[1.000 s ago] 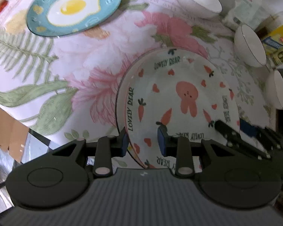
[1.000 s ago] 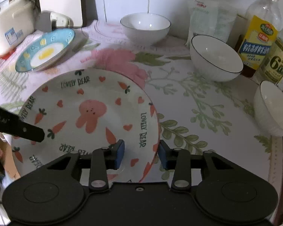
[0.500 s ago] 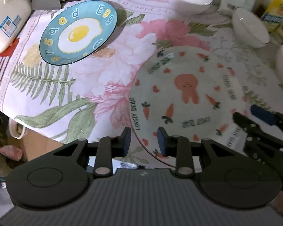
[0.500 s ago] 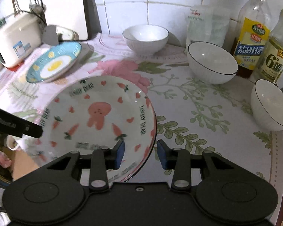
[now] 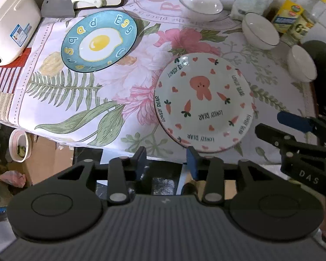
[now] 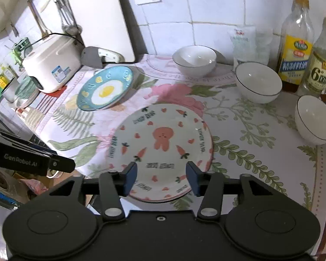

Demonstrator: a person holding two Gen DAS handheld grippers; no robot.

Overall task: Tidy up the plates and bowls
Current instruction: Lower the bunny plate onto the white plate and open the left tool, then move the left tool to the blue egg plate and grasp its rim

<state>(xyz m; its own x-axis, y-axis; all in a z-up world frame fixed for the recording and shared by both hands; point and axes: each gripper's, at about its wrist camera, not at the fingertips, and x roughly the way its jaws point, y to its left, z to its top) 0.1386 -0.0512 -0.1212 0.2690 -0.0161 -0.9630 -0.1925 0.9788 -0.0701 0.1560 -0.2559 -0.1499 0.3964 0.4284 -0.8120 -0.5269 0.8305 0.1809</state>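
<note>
- Two hand-held grippers hover at the near edge of a kitchen tabletop [image 6: 239, 117] spread with a floral cloth; the left hand-held gripper [image 5: 166, 159] has its fingers apart and empty, short of the rabbit plate [image 5: 203, 102].
- The right hand-held gripper [image 6: 162, 177] is likewise spread wide and empty, its blue pads flanking the near rim of the rabbit plate [image 6: 163, 150], which lies flat near the front edge of the tabletop.
- The egg plate [image 5: 98, 41] rests well apart toward the rear left, beside a rice cooker [image 6: 52, 63].
- Three white bowls stand separately along the back and right: the rear bowl [image 6: 194, 59], the middle bowl [image 6: 257, 82] and the right bowl [image 6: 315, 119], near two oil bottles [image 6: 295, 43].
- Judged from the layout, nothing is stacked yet; the step in hand appears to be taking up the rabbit plate.
- To do it well, one finger likely needs to slip under the rim and the other over it, biting at the overhanging edge, then lifting level.
- A shallow pinch risks the glazed plate slipping; swinging it toward the egg plate should keep clear of the bowls.
</note>
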